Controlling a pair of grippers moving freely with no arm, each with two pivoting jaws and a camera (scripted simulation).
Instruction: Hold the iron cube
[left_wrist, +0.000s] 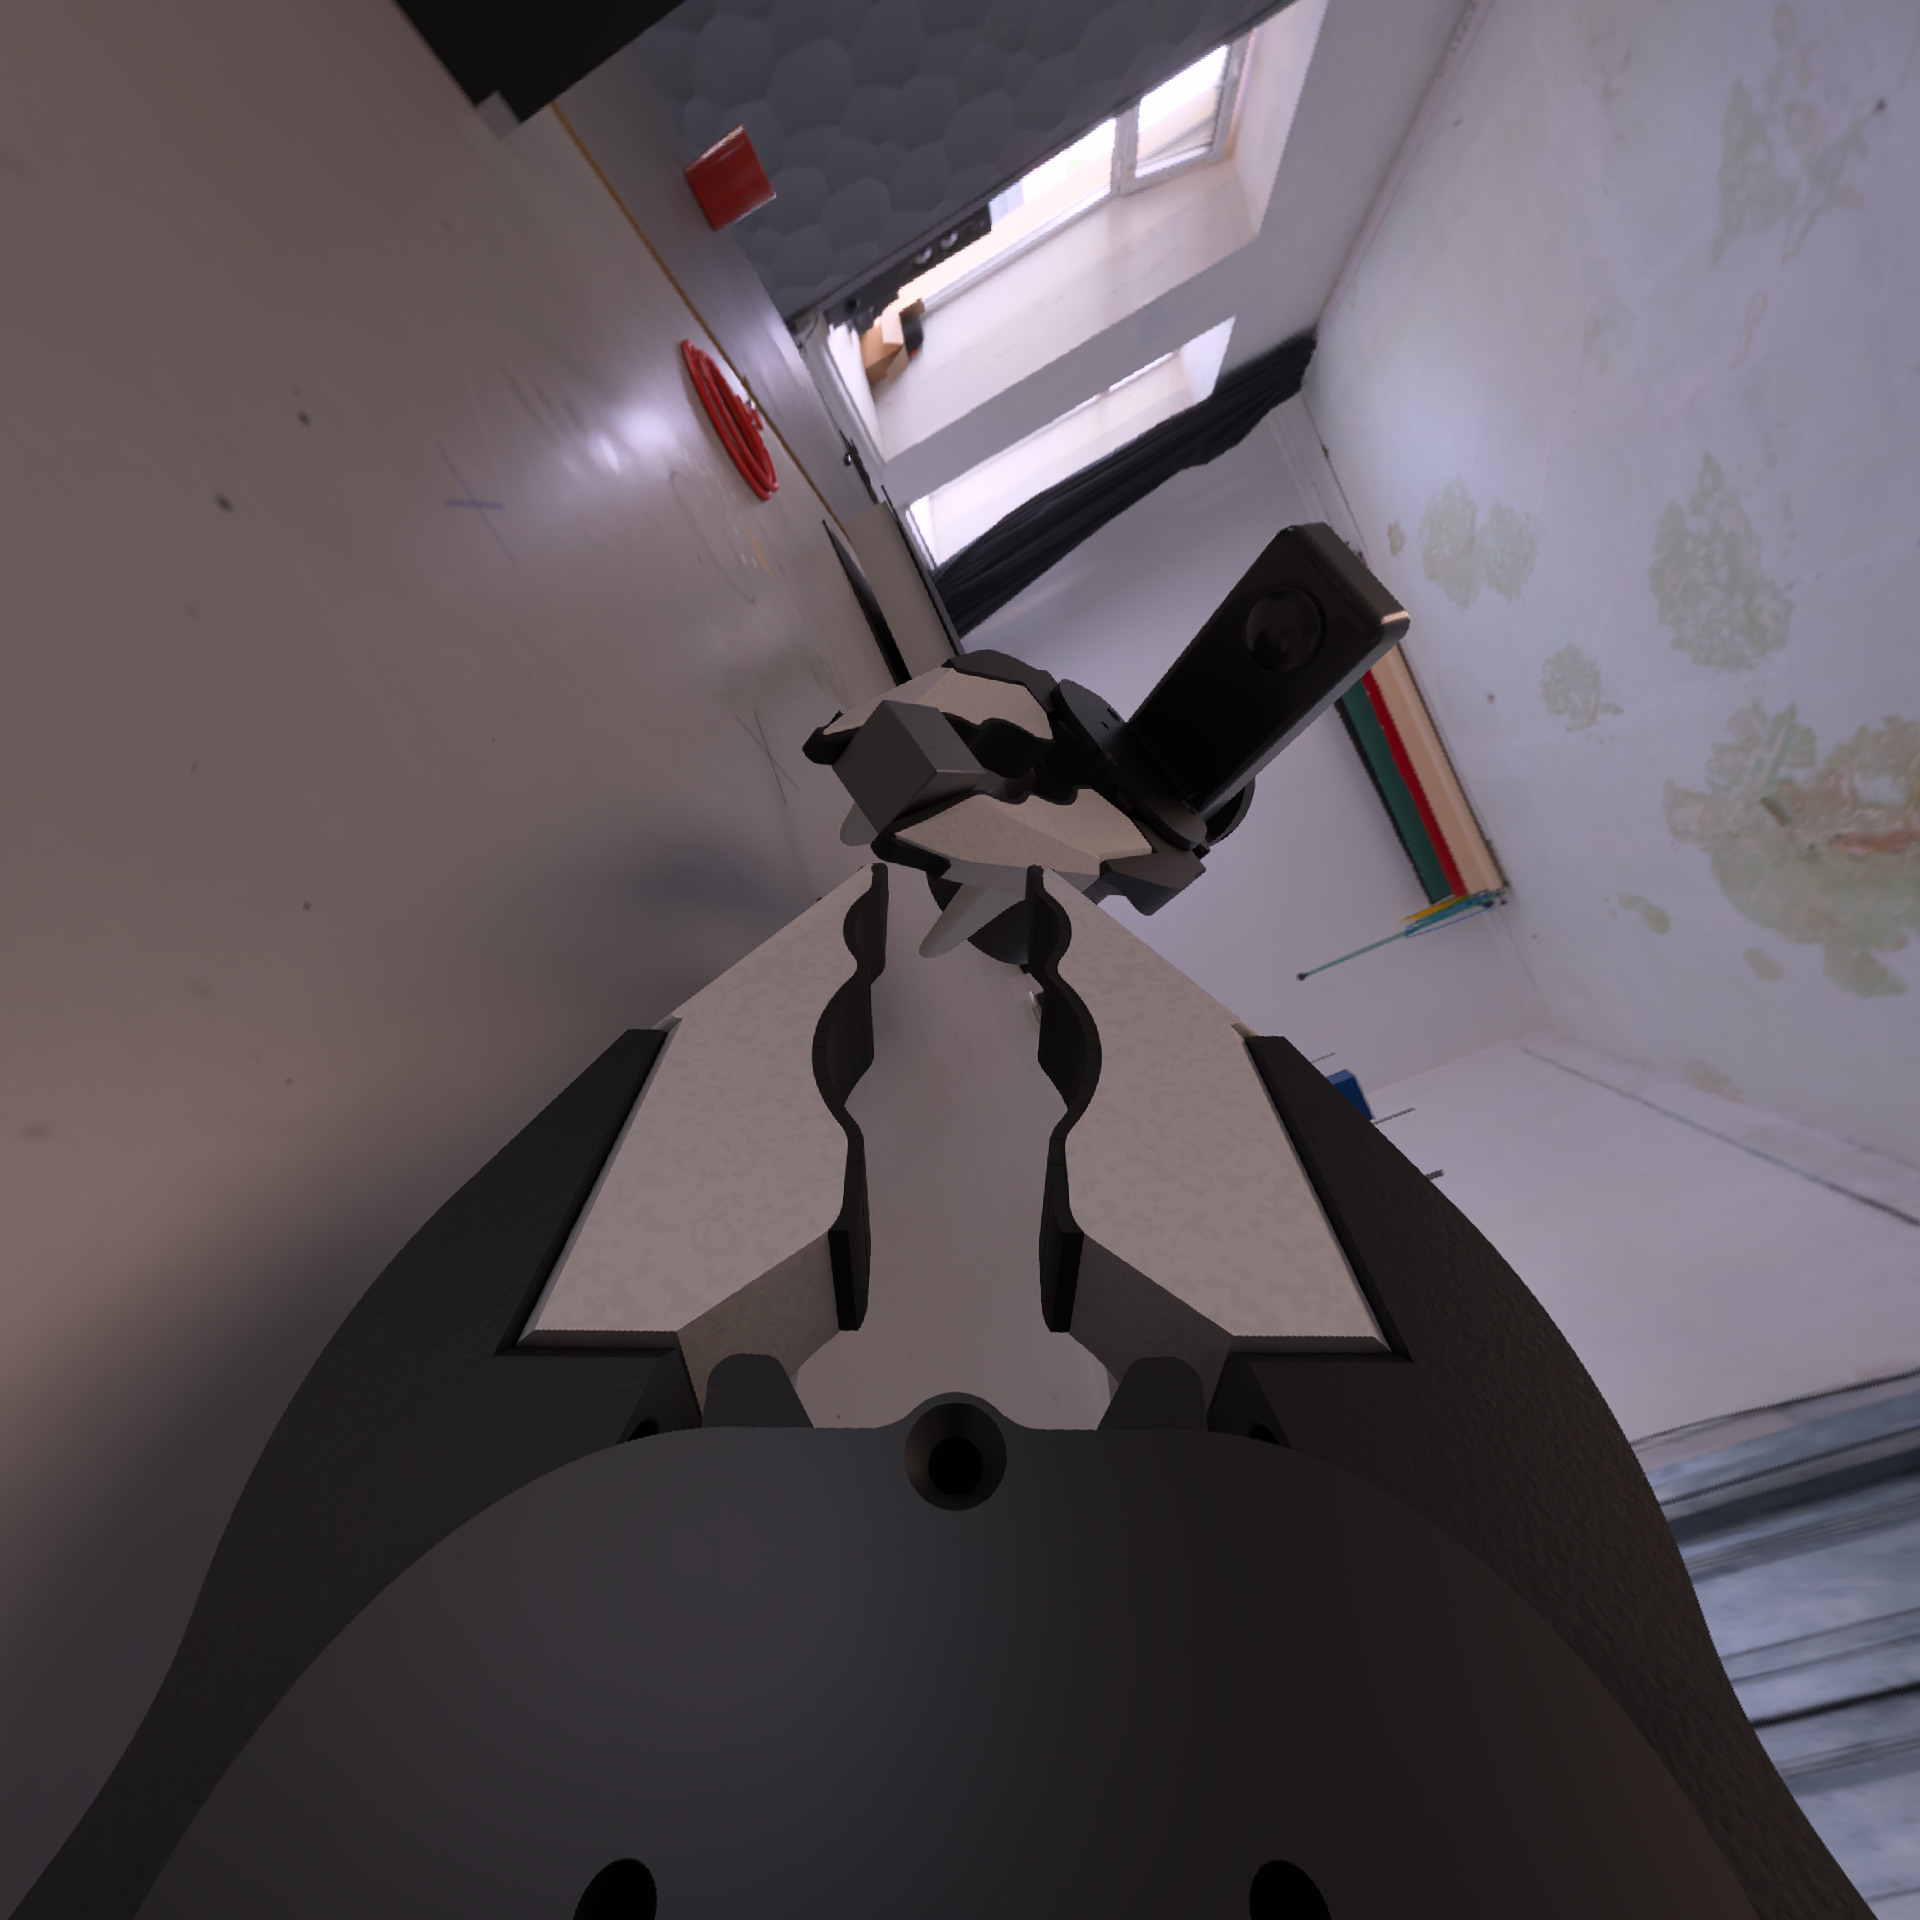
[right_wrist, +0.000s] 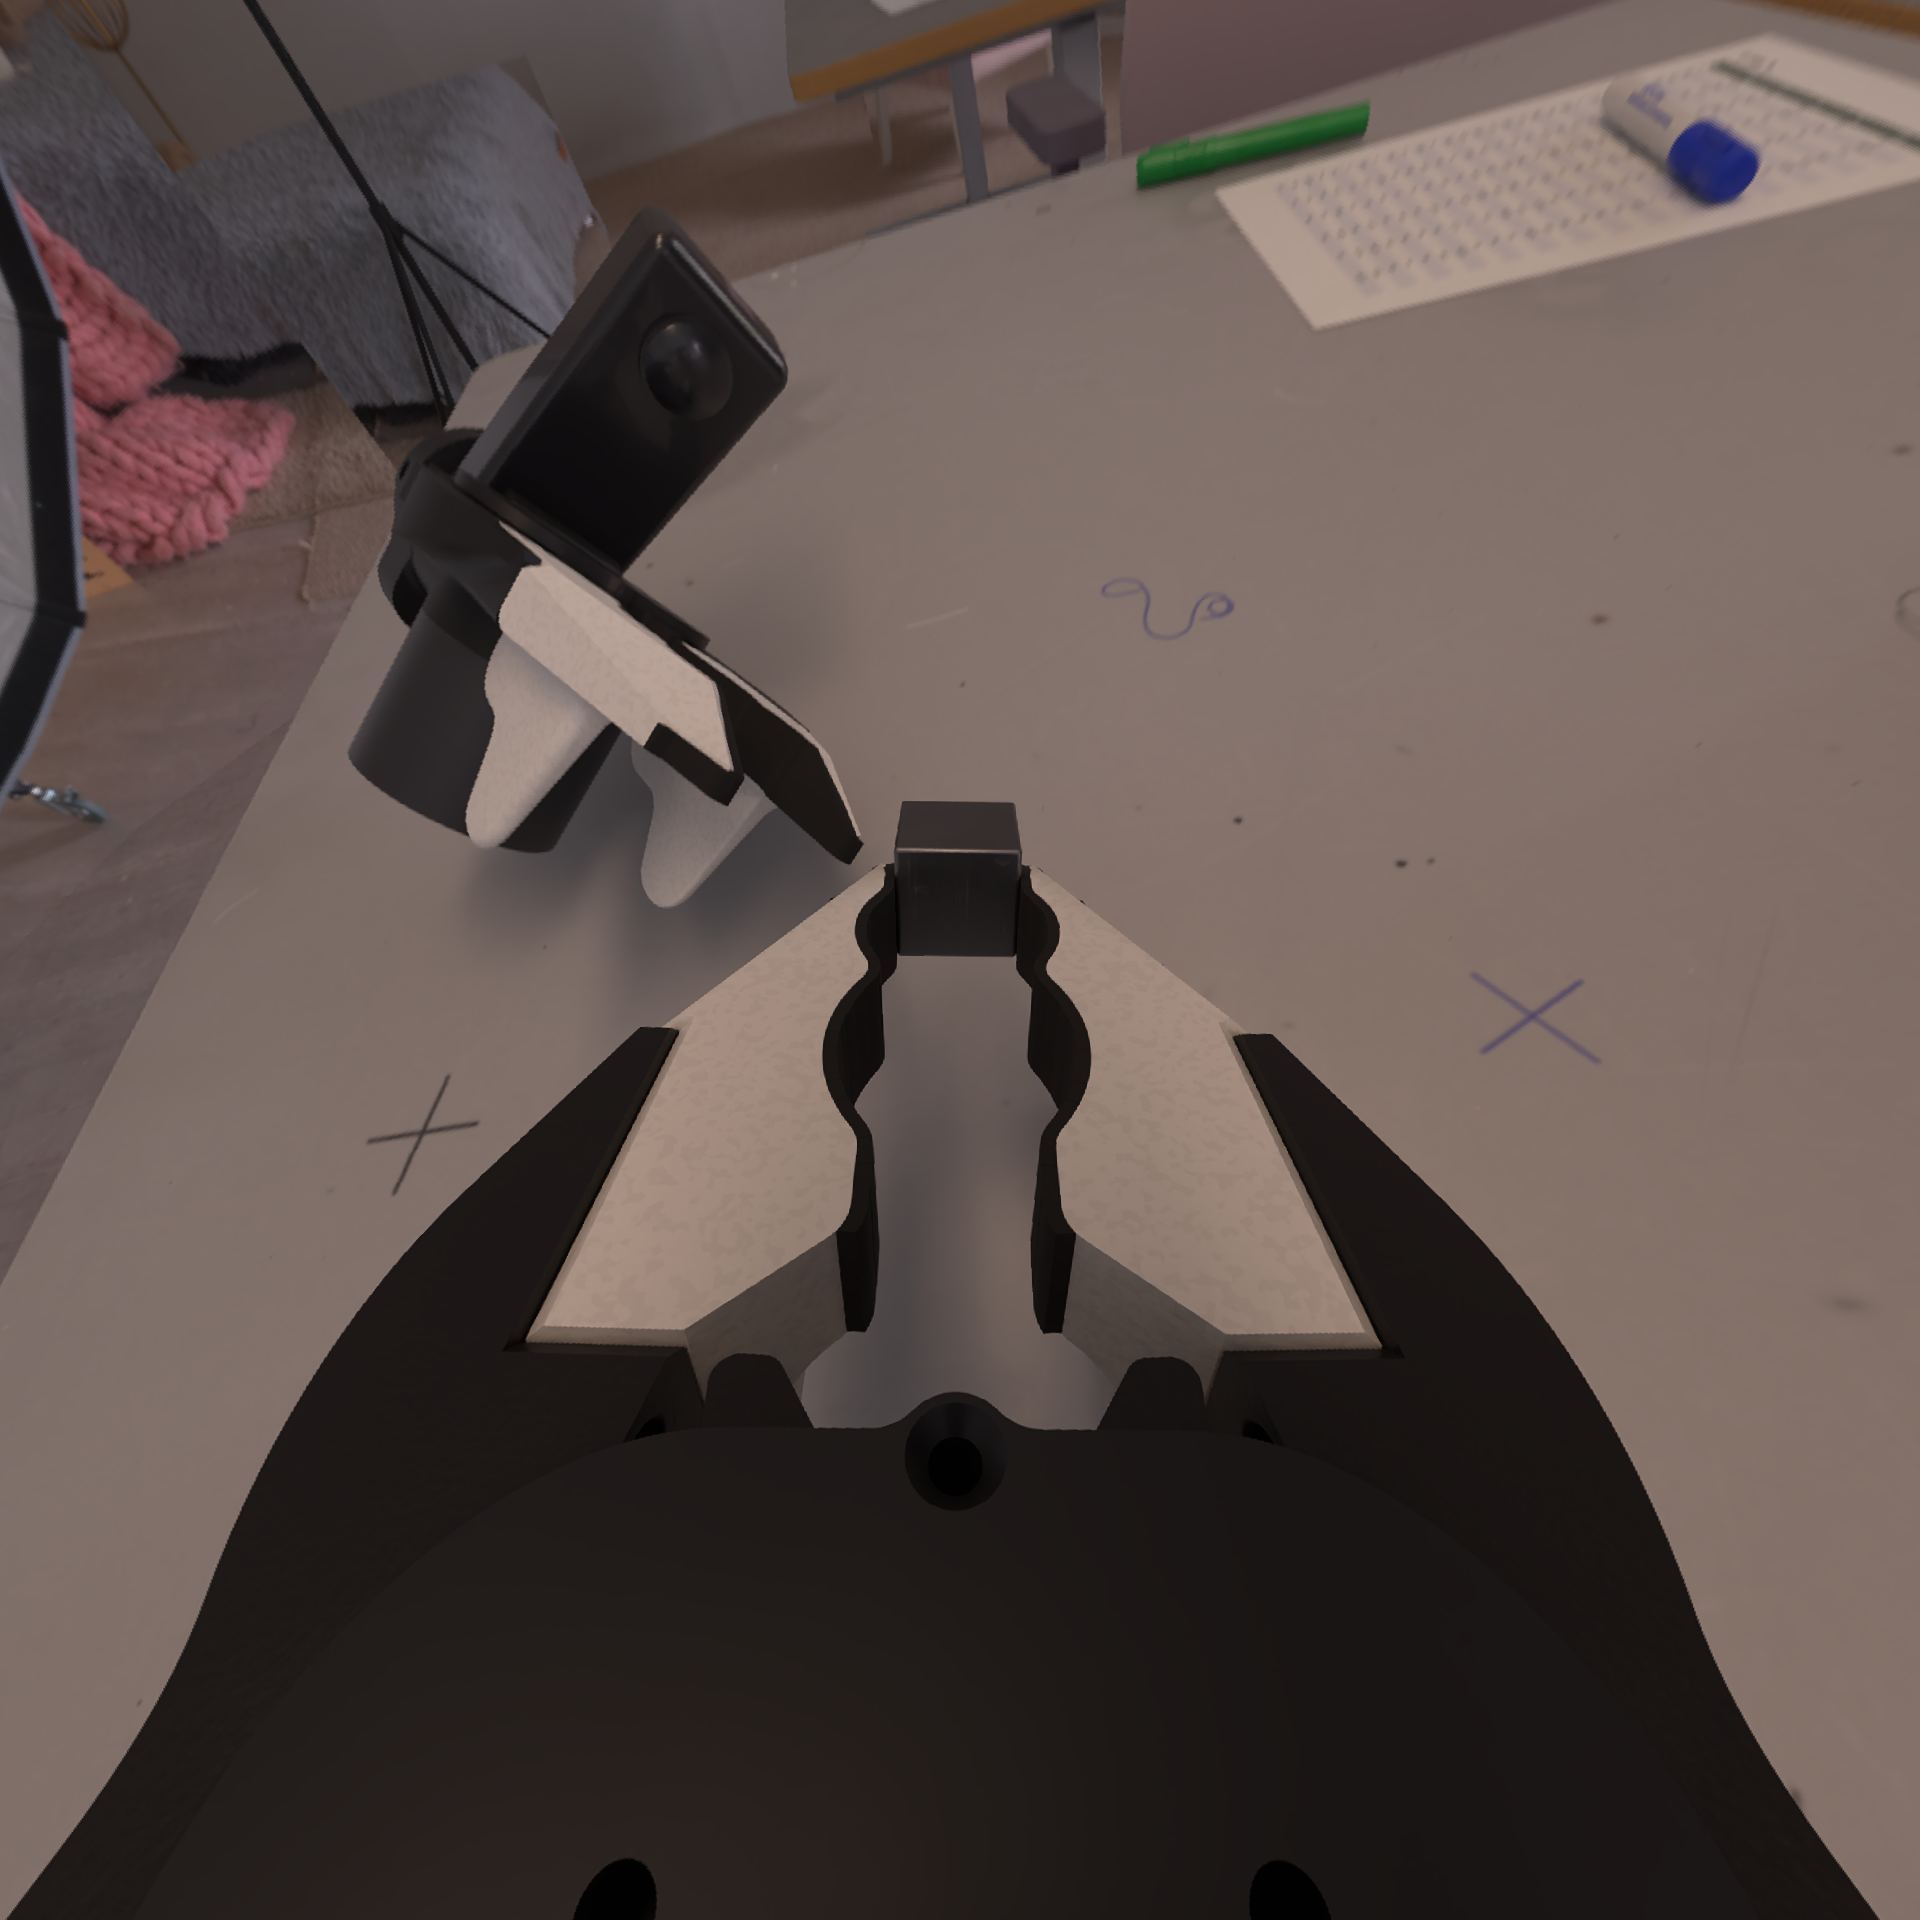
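The iron cube (right_wrist: 956, 883) is small, dark grey and square-edged. My right gripper (right_wrist: 958, 891) is shut on it, and the cube sits between the two fingertips over the grey table (right_wrist: 1351, 727). My left gripper (left_wrist: 956, 878) is open with nothing between its fingers. It points at the cube (left_wrist: 899, 753) and the right gripper (left_wrist: 878, 790) just ahead of it. In the right wrist view the left gripper (right_wrist: 800, 800) hangs tilted over the table, with its fingertips close to the cube's left side and not touching it.
A green marker (right_wrist: 1252, 143), a white printed sheet (right_wrist: 1455, 218) and a white tube with a blue cap (right_wrist: 1683, 135) lie at the table's far right. Pen crosses (right_wrist: 1536, 1018) mark the tabletop. A red ring (left_wrist: 727, 431) and a red block (left_wrist: 727, 177) lie farther off. The table's edge runs along the left.
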